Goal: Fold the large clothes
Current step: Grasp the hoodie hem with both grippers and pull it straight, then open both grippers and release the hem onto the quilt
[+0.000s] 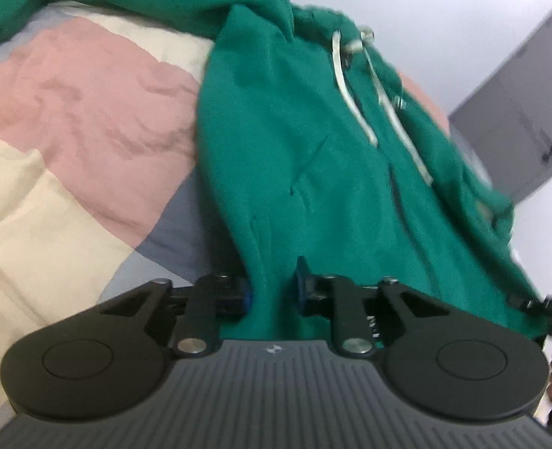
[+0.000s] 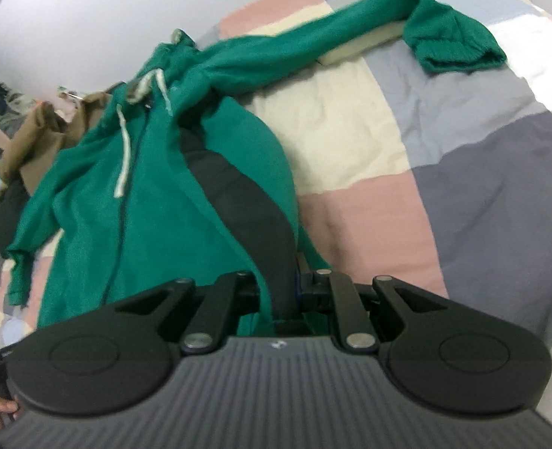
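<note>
Lying across a bed's patchwork quilt point(image 2: 407, 119), a green hoodie point(image 1: 313, 142) spreads with its white drawstrings point(image 1: 341, 86) on the chest and one sleeve point(image 2: 351, 33) stretched away toward the far side. The left tool point(image 1: 272, 292) pinches a fold of the hem, its blue pads point(image 1: 301, 280) pressing green cloth. The right tool point(image 2: 285, 292) stands narrow, clamped on the hem where the dark lining point(image 2: 253, 202) shows.
</note>
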A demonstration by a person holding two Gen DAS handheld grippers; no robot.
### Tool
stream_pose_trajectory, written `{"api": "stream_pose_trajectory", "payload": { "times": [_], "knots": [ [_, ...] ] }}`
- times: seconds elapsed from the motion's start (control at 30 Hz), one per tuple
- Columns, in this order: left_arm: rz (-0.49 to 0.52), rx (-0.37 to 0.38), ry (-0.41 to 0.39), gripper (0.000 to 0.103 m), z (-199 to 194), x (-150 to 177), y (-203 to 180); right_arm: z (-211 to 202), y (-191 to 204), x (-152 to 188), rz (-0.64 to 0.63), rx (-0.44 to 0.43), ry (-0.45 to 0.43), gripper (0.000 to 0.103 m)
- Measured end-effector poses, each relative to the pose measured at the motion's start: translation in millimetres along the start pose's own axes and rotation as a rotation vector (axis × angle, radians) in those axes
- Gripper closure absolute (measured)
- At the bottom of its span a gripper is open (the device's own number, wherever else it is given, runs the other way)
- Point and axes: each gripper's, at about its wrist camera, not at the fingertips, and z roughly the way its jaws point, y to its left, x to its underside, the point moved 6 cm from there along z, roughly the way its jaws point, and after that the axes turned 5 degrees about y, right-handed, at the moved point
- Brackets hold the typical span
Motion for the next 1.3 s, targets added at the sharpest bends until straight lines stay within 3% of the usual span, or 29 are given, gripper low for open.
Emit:
{"api": "stream_pose_trajectory", "payload": {
  "times": [0.17, 0.3, 0.37, 0.63, 0.73, 0.87, 0.9, 0.93, 1.0, 1.07, 1.1, 1.3],
  "knots": [
    [-0.109, 0.093, -0.075, 0.087, -36, -8, 7, -21, 23, 8, -0.006, -0.114, -0.023, 0.091],
    [-0.156, 0.100, -0.094, 0.088, -53, -10, 17, -31, 43, 20, -0.043, -0.174, -0.013, 0.091],
    [-0.162, 0.065, -0.109, 0.088, -60, -12, 23, -30, 48, 26, -0.055, -0.179, 0.010, 0.090],
    [-0.183, -0.090, -0.021, 0.087, -39, -6, 42, 11, 27, 50, 0.000, 0.018, 0.202, 0.090],
    [-0.155, -0.134, 0.002, 0.087, -32, -2, 46, 19, 26, 52, -0.017, 0.051, 0.226, 0.090],
    [-0.153, -0.125, -0.001, 0.083, -35, -3, 48, 12, 27, 48, -0.012, 0.045, 0.204, 0.087],
    [-0.155, -0.124, -0.007, 0.082, -34, -4, 48, 8, 26, 46, 0.001, 0.036, 0.191, 0.085],
    [-0.152, -0.122, -0.013, 0.073, -35, -5, 48, 7, 27, 46, 0.013, 0.031, 0.180, 0.081],
    [-0.131, -0.155, -0.022, 0.041, -39, -7, 45, -1, 24, 42, 0.031, 0.019, 0.158, 0.073],
    [-0.106, -0.167, -0.056, 0.039, -45, -8, 40, -9, 21, 37, 0.054, 0.014, 0.121, 0.044],
    [-0.095, -0.165, -0.070, 0.039, -49, -9, 37, -12, 20, 35, 0.069, 0.007, 0.102, 0.037],
    [-0.015, -0.123, -0.181, 0.035, -67, -16, 9, -24, 6, 8, 0.127, -0.014, -0.006, 0.034]
  ]
}}
